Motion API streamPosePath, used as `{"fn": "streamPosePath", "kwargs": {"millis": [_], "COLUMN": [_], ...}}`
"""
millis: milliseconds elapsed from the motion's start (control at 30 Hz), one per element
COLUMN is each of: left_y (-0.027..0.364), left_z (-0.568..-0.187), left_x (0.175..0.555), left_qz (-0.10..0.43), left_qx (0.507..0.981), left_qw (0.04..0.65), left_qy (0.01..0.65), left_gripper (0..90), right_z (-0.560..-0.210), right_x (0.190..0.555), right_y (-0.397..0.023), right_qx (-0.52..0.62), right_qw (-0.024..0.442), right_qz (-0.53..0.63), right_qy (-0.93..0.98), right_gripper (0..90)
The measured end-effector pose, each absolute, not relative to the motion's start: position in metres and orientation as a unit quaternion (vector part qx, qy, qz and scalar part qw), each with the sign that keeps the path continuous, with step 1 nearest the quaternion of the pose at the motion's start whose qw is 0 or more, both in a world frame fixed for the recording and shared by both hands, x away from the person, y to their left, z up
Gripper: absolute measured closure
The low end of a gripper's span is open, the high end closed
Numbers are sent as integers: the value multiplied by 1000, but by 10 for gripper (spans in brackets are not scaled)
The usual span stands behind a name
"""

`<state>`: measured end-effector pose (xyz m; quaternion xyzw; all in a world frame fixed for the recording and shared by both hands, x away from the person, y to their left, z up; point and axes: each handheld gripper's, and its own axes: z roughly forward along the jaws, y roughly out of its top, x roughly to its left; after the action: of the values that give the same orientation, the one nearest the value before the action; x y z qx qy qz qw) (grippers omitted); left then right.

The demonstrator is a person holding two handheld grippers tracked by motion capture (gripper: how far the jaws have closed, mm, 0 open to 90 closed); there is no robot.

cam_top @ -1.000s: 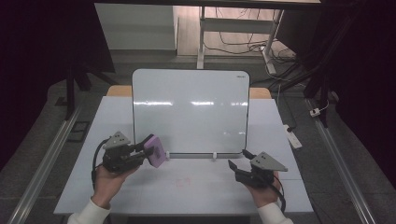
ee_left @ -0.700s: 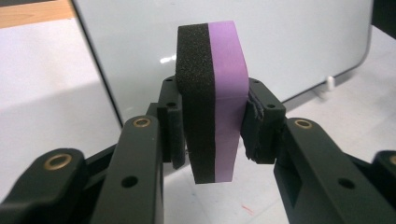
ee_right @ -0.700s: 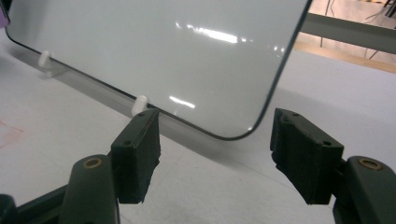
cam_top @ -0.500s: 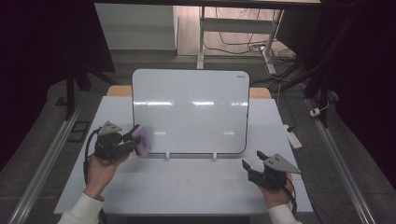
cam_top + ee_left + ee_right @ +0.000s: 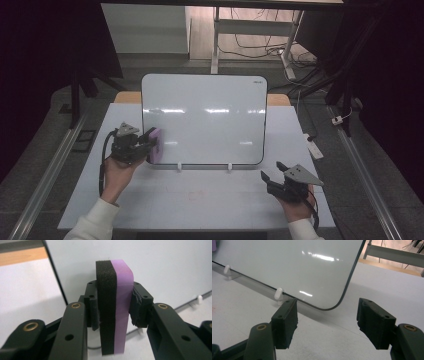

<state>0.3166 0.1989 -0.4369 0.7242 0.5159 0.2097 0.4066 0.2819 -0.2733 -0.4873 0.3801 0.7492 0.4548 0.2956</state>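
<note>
Left gripper (image 5: 148, 144) clamped purple eraser (image 5: 115, 307), felt side turned toward whiteboard (image 5: 205, 117) for wiping. Right gripper (image 5: 272, 176) rested on surface (image 5: 200, 200), jaws parted, empty.

- A white table (image 5: 200, 200) stands on a grey floor (image 5: 45, 165), with a strip of its wooden edge (image 5: 127, 97) showing at the back
- Metal rails (image 5: 47, 175) run along the floor on both sides of the table
- Beyond it stands a white metal frame (image 5: 216, 40), with dark cables (image 5: 260, 47) lying around it
- A white power strip (image 5: 314, 145) lies to the right
- The room's far sides are dark; ceiling light glints off the glossy surfaces
</note>
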Motion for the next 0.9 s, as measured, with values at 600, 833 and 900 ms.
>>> {"fn": "streamPosePath", "kwargs": {"millis": [600, 833, 900], "left_y": [170, 170, 170], "left_z": [-452, -456, -456], "left_x": [321, 322, 321], "left_qz": [288, 285, 288], "left_qx": [734, 738, 737], "left_qw": [379, 376, 375], "left_qy": [485, 483, 482], "left_gripper": [609, 567, 564], "right_z": [-489, -489, -489], "right_x": [281, 281, 281], "right_y": [-270, -270, -270], "right_qx": [374, 373, 372], "right_qw": [297, 297, 298], "right_qz": [451, 451, 451], "right_qy": [754, 755, 755], "right_gripper": [328, 328, 328]}}
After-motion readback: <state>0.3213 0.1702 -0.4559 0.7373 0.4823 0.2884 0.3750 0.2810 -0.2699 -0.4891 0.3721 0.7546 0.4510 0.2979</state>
